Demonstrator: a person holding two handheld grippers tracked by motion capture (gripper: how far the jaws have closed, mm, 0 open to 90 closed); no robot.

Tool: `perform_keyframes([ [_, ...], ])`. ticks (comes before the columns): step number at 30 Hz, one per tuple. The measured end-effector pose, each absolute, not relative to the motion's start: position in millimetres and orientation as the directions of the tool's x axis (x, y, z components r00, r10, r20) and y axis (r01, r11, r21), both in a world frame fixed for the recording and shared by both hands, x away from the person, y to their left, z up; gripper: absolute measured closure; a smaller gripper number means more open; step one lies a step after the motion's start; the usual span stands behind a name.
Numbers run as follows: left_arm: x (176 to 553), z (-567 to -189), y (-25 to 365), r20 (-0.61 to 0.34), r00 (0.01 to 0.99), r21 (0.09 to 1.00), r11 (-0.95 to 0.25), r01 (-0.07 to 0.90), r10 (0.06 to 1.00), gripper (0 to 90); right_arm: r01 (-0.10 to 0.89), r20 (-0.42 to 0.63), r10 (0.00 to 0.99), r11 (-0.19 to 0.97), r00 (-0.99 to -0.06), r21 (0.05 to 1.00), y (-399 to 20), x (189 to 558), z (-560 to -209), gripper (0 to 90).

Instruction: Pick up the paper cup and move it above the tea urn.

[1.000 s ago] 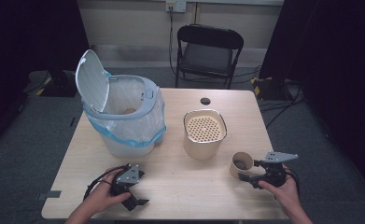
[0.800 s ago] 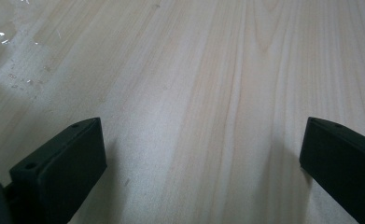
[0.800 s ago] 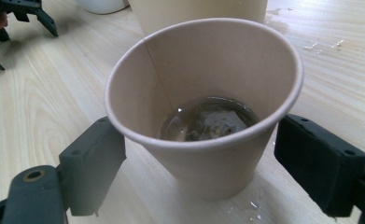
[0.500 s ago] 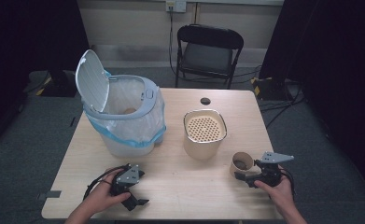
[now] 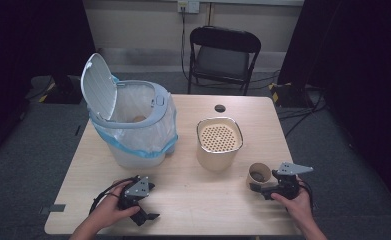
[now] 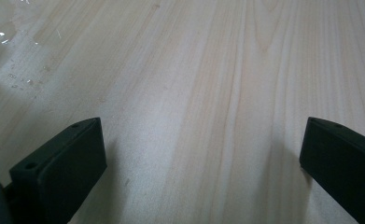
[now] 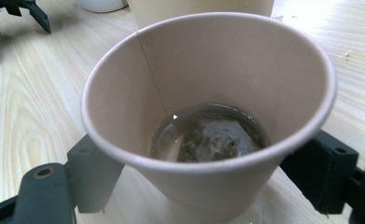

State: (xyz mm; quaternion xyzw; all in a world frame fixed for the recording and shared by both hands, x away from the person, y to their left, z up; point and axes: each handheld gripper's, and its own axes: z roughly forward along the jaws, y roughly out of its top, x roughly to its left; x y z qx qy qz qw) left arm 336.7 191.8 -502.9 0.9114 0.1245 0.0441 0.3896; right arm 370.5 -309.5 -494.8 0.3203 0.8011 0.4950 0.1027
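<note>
The cup stands upright on the worktop near its right front corner, just right of the beige canister with the perforated top. In the right gripper view I see the cup sitting between the two black jaws of my right gripper, one on each flank of its lower wall. The jaws look to be up against the paper, but I cannot tell whether they press on it or merely bracket it; the wall is not dented. At the bottom of the cup lies a little liquid with a soggy tea bag in it.

From the high view, the right gripper lies low on the worktop, pointing left at the cup, with the person's hand wrapped behind it.

My left gripper rests near the front left edge, well apart from the cup, held by the other hand. In the left gripper view its jaws stand wide, released, with bare wood grain between them.

At the back left of the worktop stands a bin lined with a clear bag, its lid tipped up.
</note>
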Motion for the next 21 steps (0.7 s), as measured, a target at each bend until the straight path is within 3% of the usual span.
perform_keyframes([
  [21, 336.7, -502.9, 191.8, -0.017, 0.965, 0.721, -0.666, 0.193, 0.262, 0.0, 0.38, 0.113, 0.622, 0.314, -0.775, 0.87, -303.0, 371.6, -494.4, 24.9],
])
